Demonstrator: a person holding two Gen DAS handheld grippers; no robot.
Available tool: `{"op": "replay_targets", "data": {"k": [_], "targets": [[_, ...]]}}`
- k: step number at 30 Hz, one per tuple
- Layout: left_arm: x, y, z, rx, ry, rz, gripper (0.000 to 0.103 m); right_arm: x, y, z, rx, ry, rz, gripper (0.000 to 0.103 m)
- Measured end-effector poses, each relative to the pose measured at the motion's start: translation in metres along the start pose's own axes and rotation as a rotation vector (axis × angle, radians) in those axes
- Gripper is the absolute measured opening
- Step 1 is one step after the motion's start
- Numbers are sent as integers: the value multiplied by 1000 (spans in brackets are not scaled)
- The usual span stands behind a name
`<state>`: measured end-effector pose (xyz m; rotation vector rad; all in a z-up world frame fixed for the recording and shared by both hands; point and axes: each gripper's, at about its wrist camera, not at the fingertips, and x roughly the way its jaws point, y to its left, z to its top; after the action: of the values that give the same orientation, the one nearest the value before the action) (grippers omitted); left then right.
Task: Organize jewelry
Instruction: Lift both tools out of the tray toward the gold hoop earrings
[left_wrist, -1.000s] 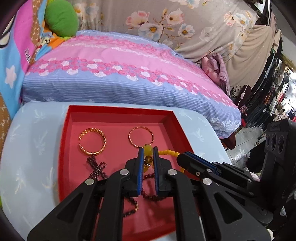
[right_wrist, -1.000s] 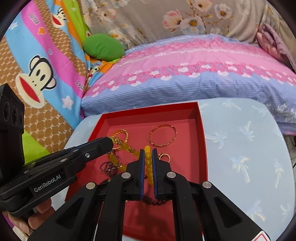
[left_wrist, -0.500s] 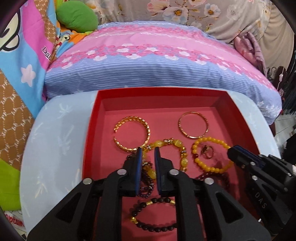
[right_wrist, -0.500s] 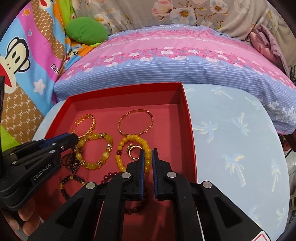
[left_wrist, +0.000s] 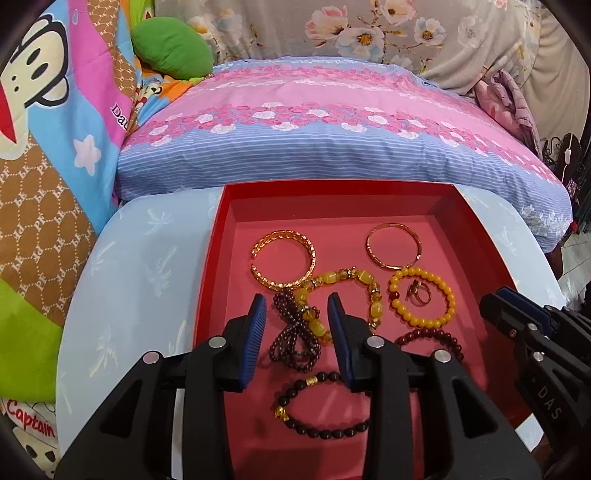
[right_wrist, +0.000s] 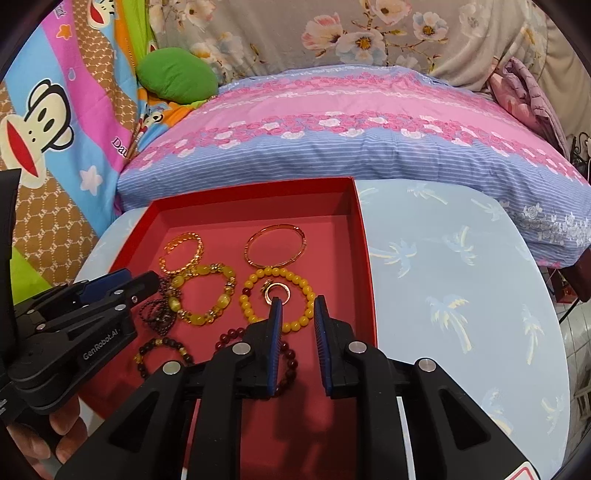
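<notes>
Left tool (left_wrist: 297, 317) gapes wide over the twisted dark-bead strand (left_wrist: 293, 341); right tool (right_wrist: 298, 314), narrower, holds nothing. Closing could snag the overlapping yellow stone bracelet (left_wrist: 343, 295).

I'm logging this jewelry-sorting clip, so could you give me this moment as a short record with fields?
container: red tray on a pale blue table
gold pieces: woven cuff, plain bangle
beaded pieces: yellow bracelet circling a ring, amber bracelet, dark bracelet
left gripper: open, above a dark bead tangle
right gripper: open, empty
</notes>
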<state>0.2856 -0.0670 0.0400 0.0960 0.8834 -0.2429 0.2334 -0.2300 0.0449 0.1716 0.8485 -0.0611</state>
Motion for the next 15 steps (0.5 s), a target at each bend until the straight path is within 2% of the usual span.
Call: {"op": "replay_targets", "data": {"k": [3,15], "targets": [[-15,0,-8,8,-22,10,36,-16,2,-6,-5,-21,6,25],[-72,16,-53,-31,-44,-14,37,-76,1,-40,15,-60,34,26]]}}
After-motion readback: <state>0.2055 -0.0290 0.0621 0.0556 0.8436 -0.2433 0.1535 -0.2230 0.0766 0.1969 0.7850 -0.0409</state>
